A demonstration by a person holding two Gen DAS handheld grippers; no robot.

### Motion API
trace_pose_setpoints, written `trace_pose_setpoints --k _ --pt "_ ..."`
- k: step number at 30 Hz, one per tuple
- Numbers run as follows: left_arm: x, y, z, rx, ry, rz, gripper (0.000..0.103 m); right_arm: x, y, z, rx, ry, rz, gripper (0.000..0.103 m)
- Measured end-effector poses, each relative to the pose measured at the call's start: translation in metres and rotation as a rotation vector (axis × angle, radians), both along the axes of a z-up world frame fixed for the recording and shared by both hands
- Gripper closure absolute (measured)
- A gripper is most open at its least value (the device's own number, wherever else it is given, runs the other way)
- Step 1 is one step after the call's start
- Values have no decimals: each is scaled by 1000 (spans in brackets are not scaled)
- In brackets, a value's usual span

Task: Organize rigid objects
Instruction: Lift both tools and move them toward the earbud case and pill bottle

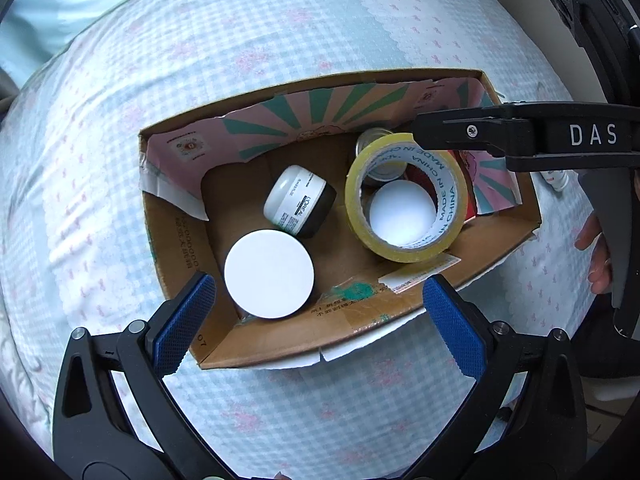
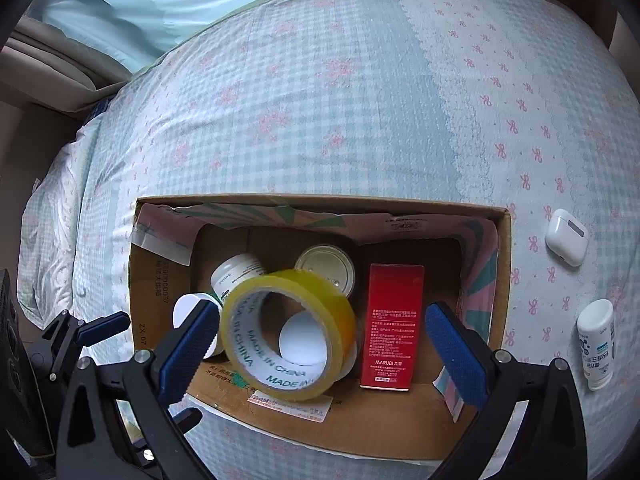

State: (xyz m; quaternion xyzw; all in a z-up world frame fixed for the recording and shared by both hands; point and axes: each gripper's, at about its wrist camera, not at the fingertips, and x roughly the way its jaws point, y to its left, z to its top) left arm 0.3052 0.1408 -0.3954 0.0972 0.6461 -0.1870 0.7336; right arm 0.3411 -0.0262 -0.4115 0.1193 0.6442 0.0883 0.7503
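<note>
- Checked bedsheet [image 2: 320, 120] under one cardboard box [image 2: 160, 280].
- Left gripper [image 1: 316, 312] and right gripper [image 2: 320, 340]: jaws spread wide, holding nothing.
- Inside: one tape roll [image 2: 288, 332], three jars, one red carton [image 2: 394, 320].

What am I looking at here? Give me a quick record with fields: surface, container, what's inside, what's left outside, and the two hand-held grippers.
surface: checked bedspread
container: open cardboard box
inside: yellow tape roll, red carton, white jars, tin can
outside: white earbud case, small white bottle
left hand-held gripper: open, empty
right hand-held gripper: open, above the tape roll, not gripping it
</note>
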Motion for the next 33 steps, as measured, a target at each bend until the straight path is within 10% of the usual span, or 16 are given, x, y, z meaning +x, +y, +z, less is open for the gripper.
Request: trace_pose_setpoints --k 11,24,33 --pt "-7 6 35 -17 -31 42 0 -8 1 31 -35 -19 8 0" --pt "-17 12 147 23 -183 120 0 -56 -17 144 -118 -136 17 0" --pt "-4 -73 189 -28 -244 12 0 -102 -95 191 -313 -203 0 0"
